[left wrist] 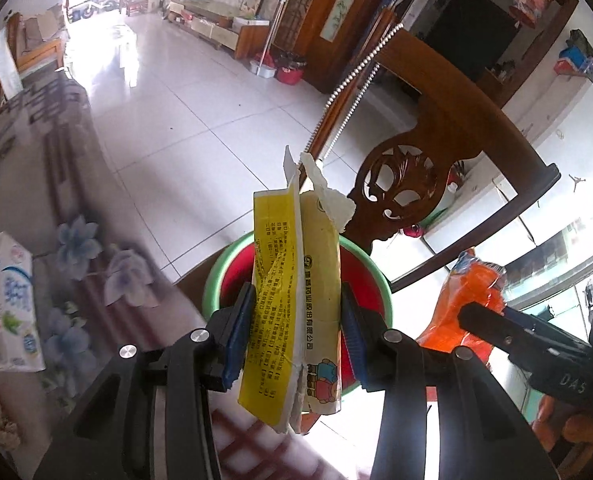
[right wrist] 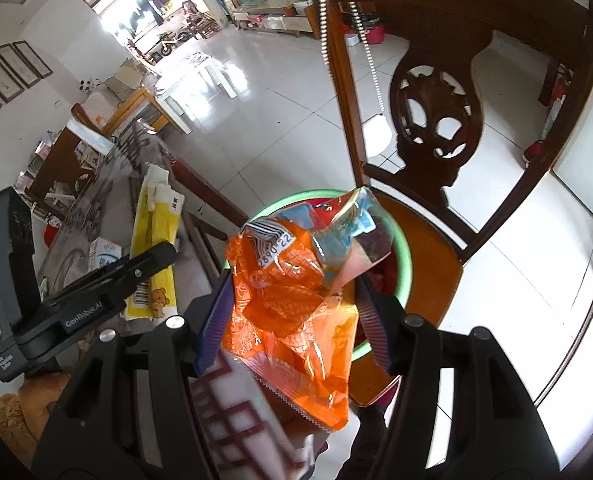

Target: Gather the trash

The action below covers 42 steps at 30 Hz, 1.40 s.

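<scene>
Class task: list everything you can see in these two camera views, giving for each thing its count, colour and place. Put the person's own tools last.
Box: one, yellow, torn open, clamped in the left gripper above the basin.
Wrapper: one, orange, crinkled, clamped in the right gripper above the basin.
Basin: one, green rim, red inside, on the chair seat.
Chair: one, brown carved wood, beside the table.
Carton: one, white and blue, on the table.
Table: one, flowered glossy top, on the left.
Left gripper: black, blue pads.
Right gripper: black, blue pads.
</scene>
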Each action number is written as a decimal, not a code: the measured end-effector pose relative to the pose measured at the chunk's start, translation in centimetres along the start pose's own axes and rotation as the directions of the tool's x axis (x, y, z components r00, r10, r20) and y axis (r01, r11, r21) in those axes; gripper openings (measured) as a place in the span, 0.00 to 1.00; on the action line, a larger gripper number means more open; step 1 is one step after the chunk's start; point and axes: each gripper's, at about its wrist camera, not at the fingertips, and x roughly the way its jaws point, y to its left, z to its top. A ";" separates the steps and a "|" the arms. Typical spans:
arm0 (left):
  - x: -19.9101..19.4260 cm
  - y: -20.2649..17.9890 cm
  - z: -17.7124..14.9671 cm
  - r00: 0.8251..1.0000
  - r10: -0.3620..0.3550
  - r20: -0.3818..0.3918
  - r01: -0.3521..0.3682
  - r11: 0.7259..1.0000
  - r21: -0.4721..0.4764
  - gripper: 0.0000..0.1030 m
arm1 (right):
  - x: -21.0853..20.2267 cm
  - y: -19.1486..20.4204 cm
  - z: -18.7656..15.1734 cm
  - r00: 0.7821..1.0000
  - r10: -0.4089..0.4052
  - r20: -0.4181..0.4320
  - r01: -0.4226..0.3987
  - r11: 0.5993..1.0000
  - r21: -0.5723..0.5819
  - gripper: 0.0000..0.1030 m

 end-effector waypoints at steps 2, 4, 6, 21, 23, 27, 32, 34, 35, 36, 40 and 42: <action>0.7 -0.4 0.2 1.000 -0.008 -0.010 0.008 1.000 -0.001 0.44 | -0.1 -0.5 0.5 1.000 -0.006 0.004 0.006 1.000 0.004 0.57; 1.2 -0.8 0.5 1.000 -0.014 -0.014 0.014 1.000 -0.006 0.51 | -0.1 -0.9 0.9 1.000 -0.007 0.005 0.007 1.000 0.003 0.57; 1.2 -0.8 0.6 1.000 -0.014 -0.008 0.014 1.000 -0.023 0.63 | 0.0 -1.0 1.3 1.000 -0.004 0.006 0.004 1.000 0.001 0.57; -2.2 4.5 -1.9 0.997 0.080 0.022 -0.075 0.982 -0.174 0.70 | 3.5 1.3 1.9 0.998 0.039 -0.058 -0.040 0.999 -0.033 0.76; -2.6 5.1 -2.4 0.995 0.093 0.026 -0.086 0.978 -0.189 0.70 | 3.6 1.7 1.7 0.997 0.042 -0.060 -0.044 0.999 -0.029 0.76; -4.3 7.1 -3.8 0.990 0.133 0.038 -0.122 0.971 -0.207 0.70 | 4.0 3.4 1.1 0.997 0.043 -0.066 -0.046 0.998 -0.043 0.76; -7.5 10.6 -5.8 0.978 0.198 0.071 -0.175 0.953 -0.247 0.70 | 4.4 6.8 -0.2 0.995 0.055 -0.081 -0.062 0.995 -0.082 0.76; -9.4 12.7 -6.9 0.966 0.244 0.089 -0.212 0.940 -0.268 0.70 | 4.4 8.3 -1.0 0.994 0.062 -0.085 -0.070 0.993 -0.099 0.76; -10.2 13.8 -7.4 0.959 0.267 0.092 -0.232 0.931 -0.281 0.70 | 4.4 9.0 -1.4 0.994 0.066 -0.087 -0.075 0.992 -0.106 0.76; -11.2 15.3 -8.1 0.952 0.291 0.092 -0.253 0.921 -0.298 0.70 | 4.4 9.7 -1.8 0.994 0.069 -0.088 -0.079 0.991 -0.112 0.76; -14.6 21.1 -10.6 0.923 0.377 0.076 -0.324 0.868 -0.375 0.70 | 4.3 12.4 -3.4 0.993 0.079 -0.090 -0.090 0.988 -0.126 0.76; -16.1 23.8 -11.7 0.909 0.412 0.063 -0.353 0.842 -0.408 0.70 | 4.3 13.6 -4.1 0.992 0.083 -0.091 -0.094 0.987 -0.127 0.76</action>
